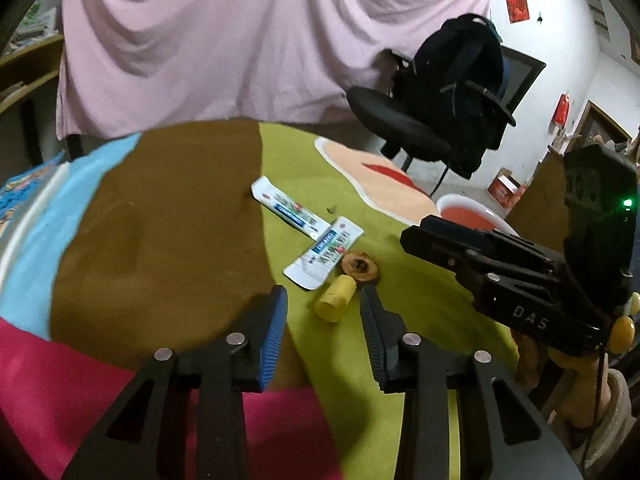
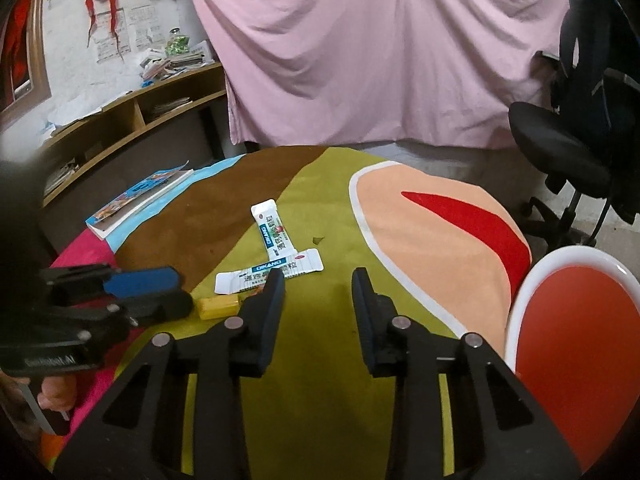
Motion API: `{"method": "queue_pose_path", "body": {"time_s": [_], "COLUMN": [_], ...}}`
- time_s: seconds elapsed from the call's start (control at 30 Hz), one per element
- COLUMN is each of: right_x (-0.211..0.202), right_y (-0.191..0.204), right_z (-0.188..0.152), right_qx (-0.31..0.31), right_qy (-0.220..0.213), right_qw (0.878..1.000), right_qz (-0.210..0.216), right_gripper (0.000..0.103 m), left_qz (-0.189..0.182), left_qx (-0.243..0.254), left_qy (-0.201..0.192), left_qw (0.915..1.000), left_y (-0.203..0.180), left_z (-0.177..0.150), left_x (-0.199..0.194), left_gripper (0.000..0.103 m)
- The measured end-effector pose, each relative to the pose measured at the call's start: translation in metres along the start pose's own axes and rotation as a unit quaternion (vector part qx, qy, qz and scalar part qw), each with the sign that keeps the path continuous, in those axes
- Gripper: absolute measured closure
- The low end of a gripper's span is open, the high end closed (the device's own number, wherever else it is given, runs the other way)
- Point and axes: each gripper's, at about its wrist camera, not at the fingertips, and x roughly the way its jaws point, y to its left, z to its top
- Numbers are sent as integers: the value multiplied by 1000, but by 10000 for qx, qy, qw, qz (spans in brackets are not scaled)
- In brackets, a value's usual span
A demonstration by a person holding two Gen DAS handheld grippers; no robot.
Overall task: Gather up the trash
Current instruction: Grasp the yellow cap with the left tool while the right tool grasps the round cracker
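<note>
Hiding behind right tool [image 2: 318, 280]: brown scrap [image 1: 359, 269].

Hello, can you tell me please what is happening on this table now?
A person is collecting trash with a hand-held claw in each hand. The left claw is low over a yellow cork-like piece, which lies between its tips but is not gripped yet. Beside it lie a brown round scrap and two empty white sachets. The right claw is open over the green cloth and holds nothing. A red and white bowl waits on the right.
</note>
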Motion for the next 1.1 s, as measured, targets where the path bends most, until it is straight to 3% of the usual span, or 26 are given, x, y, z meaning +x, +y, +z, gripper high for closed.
{"method": "queue_pose_path", "body": {"time_s": [0.13, 0.23, 0.4, 0.87, 1.1], "right_x": [2, 4, 6, 23, 34], "right_y": [-1, -1, 2, 24, 30], "right_z": [0, 1, 1, 1, -1], "right_qx": [39, 33, -35, -542, -706], "right_qy": [63, 132, 214, 572, 847], "right_qw": [10000, 9999, 9997, 9960, 9931], "right_qz": [37, 81, 147, 420, 390], "right_gripper": [39, 39, 39, 39, 44], "left_qz": [-28, 50, 212, 600, 689], "left_qx": [27, 91, 76, -736, -765], "left_qy": [124, 250, 161, -187, -232], "left_qw": [9999, 9996, 9996, 9953, 9944], "left_y": [-2, -3, -2, 26, 24], "left_z": [4, 5, 3, -5, -4], "left_x": [7, 12, 8, -15, -16], "left_gripper": [78, 87, 89, 89, 89]}}
